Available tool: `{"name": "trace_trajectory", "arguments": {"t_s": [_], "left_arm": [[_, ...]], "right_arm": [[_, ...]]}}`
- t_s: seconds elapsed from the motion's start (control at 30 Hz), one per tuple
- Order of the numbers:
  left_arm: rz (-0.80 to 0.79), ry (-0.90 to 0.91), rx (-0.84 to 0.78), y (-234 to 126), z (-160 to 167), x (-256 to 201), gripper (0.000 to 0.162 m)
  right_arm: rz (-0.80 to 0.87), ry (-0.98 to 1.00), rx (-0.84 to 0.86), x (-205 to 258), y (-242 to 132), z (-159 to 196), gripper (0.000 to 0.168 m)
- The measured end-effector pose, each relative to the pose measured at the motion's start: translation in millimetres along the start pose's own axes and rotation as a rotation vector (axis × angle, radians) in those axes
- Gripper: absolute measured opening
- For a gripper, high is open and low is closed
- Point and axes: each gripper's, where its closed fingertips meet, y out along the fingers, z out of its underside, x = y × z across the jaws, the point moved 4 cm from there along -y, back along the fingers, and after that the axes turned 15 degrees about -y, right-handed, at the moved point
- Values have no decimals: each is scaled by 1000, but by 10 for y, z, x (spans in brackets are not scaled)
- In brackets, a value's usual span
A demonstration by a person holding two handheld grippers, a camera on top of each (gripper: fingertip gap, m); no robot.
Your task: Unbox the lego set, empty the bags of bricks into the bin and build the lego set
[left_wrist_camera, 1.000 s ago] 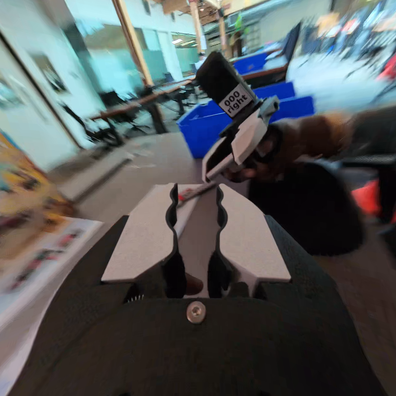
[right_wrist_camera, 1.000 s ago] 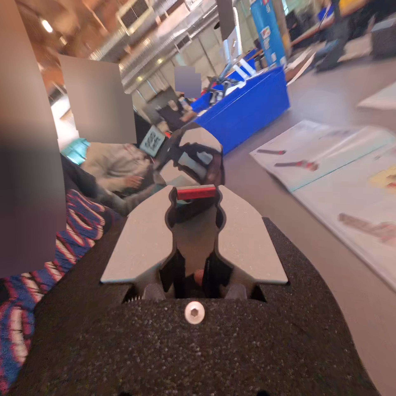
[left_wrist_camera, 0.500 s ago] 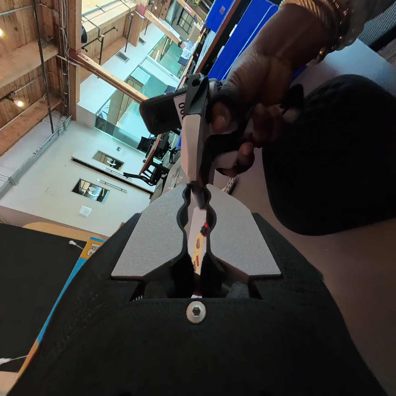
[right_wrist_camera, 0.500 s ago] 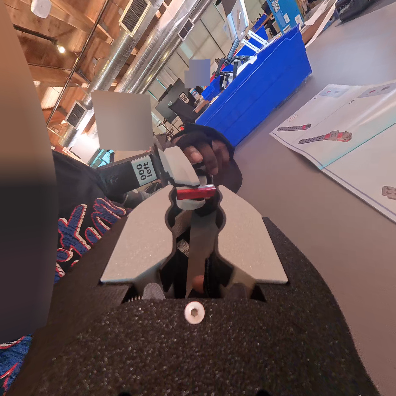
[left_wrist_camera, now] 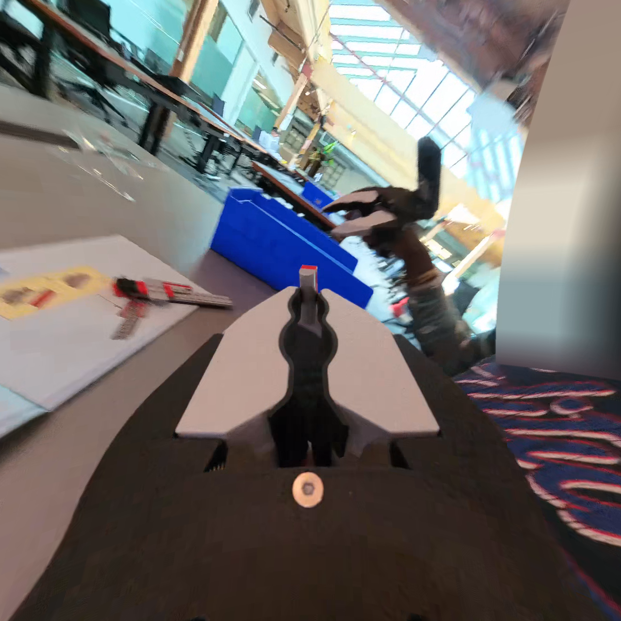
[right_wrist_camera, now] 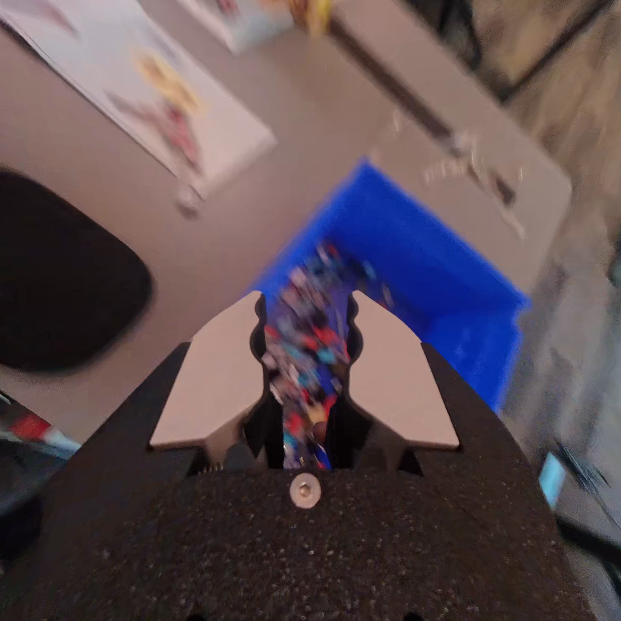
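Left gripper [left_wrist_camera: 308, 292] clamps a slim grey lego piece with a red tip [left_wrist_camera: 308, 285], which stands upright between its closed fingertips. Right gripper [right_wrist_camera: 307, 295], jaws apart and empty, points down over the blue plastic bin [right_wrist_camera: 437, 255] of blurred mixed bricks [right_wrist_camera: 309, 336]. White instruction booklet [left_wrist_camera: 77, 322] lies at 9 o'clock on the grey table [left_wrist_camera: 47, 470].

- The blue bin [right_wrist_camera: 437, 268] stands open-topped; its inside, above the loose bricks [right_wrist_camera: 312, 336], is free from overhead.
- Left of the bin, bare counter [right_wrist_camera: 235, 201] gives a passage.
- Farther left of the bin, a black rounded object [right_wrist_camera: 60, 285] and the instruction booklet [right_wrist_camera: 134, 84] take up room.
- The right gripper [right_wrist_camera: 307, 302] is above the bin, fingers apart.
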Motion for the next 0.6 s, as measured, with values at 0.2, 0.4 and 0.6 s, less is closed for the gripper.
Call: {"name": "trace_trajectory", "arguments": {"t_s": [0.2, 0.4, 0.6], "left_arm": [[118, -185, -33, 9, 60, -31, 9], [103, -182, -40, 18, 96, -13, 9], [101, -187, -47, -5, 69, 29, 9]], "right_arm": [[-323, -40, 454, 89, 522, 1068, 69], [-413, 50, 405, 157, 761, 1014, 50], [-421, -5, 423, 102, 756, 1026, 20]]}}
